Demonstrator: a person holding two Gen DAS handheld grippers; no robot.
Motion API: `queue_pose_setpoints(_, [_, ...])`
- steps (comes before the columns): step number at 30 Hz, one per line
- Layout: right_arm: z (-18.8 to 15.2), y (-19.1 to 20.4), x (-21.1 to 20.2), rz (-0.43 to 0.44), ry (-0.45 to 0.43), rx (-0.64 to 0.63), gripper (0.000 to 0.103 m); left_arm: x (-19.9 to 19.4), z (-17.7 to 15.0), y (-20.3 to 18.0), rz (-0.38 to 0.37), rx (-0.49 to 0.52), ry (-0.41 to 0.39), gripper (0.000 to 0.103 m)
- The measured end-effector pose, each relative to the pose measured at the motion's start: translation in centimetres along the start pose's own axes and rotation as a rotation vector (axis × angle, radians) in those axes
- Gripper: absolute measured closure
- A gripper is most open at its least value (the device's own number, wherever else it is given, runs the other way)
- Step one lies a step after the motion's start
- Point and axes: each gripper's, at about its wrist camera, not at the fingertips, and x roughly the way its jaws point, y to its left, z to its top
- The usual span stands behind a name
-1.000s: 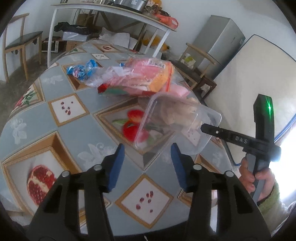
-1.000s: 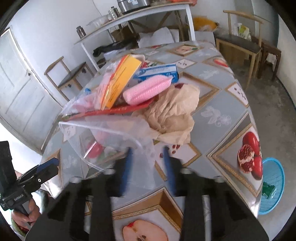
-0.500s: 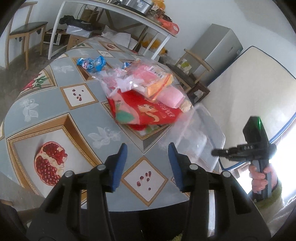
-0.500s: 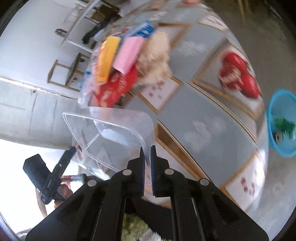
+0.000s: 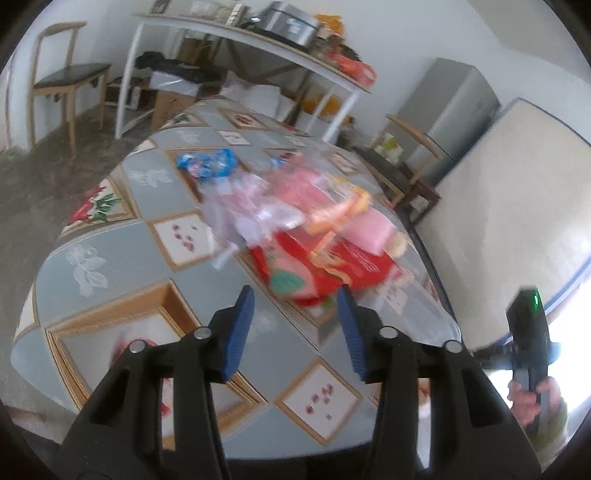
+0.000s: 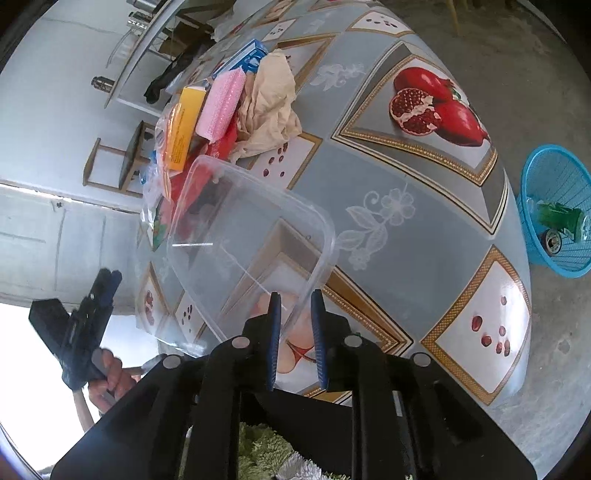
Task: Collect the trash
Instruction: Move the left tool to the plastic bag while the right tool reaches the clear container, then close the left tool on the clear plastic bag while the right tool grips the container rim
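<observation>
My right gripper (image 6: 295, 295) is tilted down over the table's near edge. Its jaws are opening, and the thin rim of a clear plastic container (image 6: 251, 229) sits between the pads without being pressed. Beyond the container lies the trash pile: crumpled beige paper (image 6: 269, 107), a pink packet (image 6: 221, 107), an orange packet (image 6: 184, 129) and a red wrapper (image 5: 325, 266). My left gripper (image 5: 295, 291) hovers just short of the red wrapper, jaws opening a little and holding nothing. A blue wrapper (image 5: 207, 164) lies farther back.
On the floor to the right of the table (image 6: 406, 177) stands a blue plastic basket (image 6: 554, 177) holding a green can. A white shelf table (image 5: 240, 33), wooden chairs (image 5: 70, 74), a grey fridge (image 5: 454, 107) and a leaning mattress (image 5: 509, 206) stand around the table.
The right gripper pulled the clear container off the pile toward the table's near edge and rolled, then its jaws parted from tightly shut. The left view now faces the uncovered pile.
</observation>
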Motion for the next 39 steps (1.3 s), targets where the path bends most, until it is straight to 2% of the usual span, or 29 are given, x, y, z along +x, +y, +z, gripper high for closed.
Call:
queue_pose_setpoints(2, [-0.2,-0.2,0.0,0.008,-0.001,0.004,0.085,0.7,0.9,1.3,-0.007,-0.065,0.009,0.053])
queue_pose_setpoints(4, [-0.2,-0.4,0.0,0.017,-0.001,0.004,0.085,1.7,2.1,3.1,-0.035,-0.159,0.030,0.053])
queue_pose_setpoints(10, [0.0,-0.8,-0.3,0.030,-0.003,0.015,0.085,5.2,4.6,6.6,-0.113,-0.374,0.105,0.043])
queue_pose_setpoints(15, [0.0,-1.1,-0.5,0.032,-0.006,0.022,0.085,7.2,5.4,8.4,-0.170,-0.520,0.138,0.045])
queue_pose_setpoints(17, [0.0,-1.1,-0.4,0.033,-0.006,0.021,0.085,8.1,5.3,8.9,-0.209,-0.578,0.162,0.050])
queue_pose_setpoints(22, [0.0,-1.1,-0.4,0.033,-0.005,0.022,0.085,9.9,4.9,9.5,-0.248,-0.654,0.221,0.051])
queue_pose_setpoints(27, [0.0,-1.0,-0.3,0.032,0.000,0.022,0.085,11.2,4.1,9.8,-0.252,-0.708,0.249,0.066])
queue_pose_setpoints(31, [-0.1,-0.8,-0.1,0.030,0.000,0.025,0.085,11.4,3.8,10.1,-0.267,-0.732,0.240,0.085])
queue_pose_setpoints(33, [-0.2,-0.8,0.0,0.031,0.001,0.028,0.085,11.4,3.7,10.2,-0.274,-0.738,0.235,0.090])
queue_pose_setpoints(35, [-0.2,-0.8,0.0,0.030,0.001,0.032,0.085,11.2,3.6,10.3,-0.283,-0.733,0.225,0.102])
queue_pose_setpoints(39, [-0.2,-0.7,0.1,0.025,0.003,0.034,0.085,10.5,3.5,10.1,-0.286,-0.716,0.194,0.103])
